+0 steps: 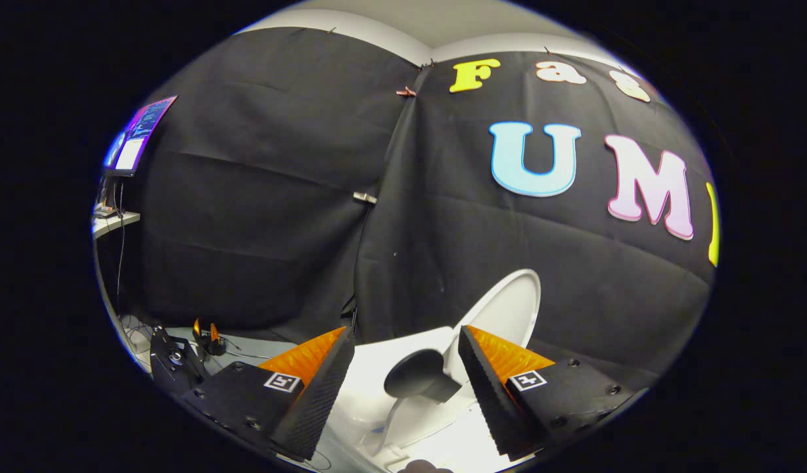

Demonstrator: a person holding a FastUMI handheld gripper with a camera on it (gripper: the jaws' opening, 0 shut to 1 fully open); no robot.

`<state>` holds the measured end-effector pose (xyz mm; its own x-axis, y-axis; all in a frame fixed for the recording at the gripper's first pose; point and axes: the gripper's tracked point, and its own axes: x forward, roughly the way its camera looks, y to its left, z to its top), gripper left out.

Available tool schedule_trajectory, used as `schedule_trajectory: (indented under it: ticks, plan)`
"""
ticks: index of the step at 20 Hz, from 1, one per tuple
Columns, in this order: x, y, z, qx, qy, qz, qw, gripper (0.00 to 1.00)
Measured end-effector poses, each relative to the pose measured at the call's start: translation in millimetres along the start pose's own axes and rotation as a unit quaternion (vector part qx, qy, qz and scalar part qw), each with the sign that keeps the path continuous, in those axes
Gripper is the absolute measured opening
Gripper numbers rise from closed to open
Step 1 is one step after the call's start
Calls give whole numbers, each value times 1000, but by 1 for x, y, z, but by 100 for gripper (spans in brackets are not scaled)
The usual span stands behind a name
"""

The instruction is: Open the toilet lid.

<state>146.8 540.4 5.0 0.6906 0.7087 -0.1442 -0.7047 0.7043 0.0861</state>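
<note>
Looking along the gripper (407,368), we saw its fingers spread apart, the raised white oval plastic toilet lid (508,309) just beyond them.

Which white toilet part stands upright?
The white oval plastic lid, raised against the black cloth wall just beyond the open, empty jaws; the white toilet body lies low and flat between them.

A white toilet lid (508,309) stands against the plain black cloth wall (259,197), a black round knob (413,374) sits on the white toilet (384,358), and a monitor (140,135) glows blue and purple.
</note>
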Motion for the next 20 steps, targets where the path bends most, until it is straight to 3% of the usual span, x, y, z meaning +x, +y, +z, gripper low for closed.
schedule_trajectory:
  ticks: [5, 10, 15, 20]
  plan:
    - [-31, -42, 46, -22, -46, -54, 997, 99]
    - [-81, -117, 43, 3, -30, -130, 991, 99]
    - [-154, -225, 27, 25, -11, -233, 972, 99]
    - [-261, -316, 0, 46, -6, -341, 939, 99]
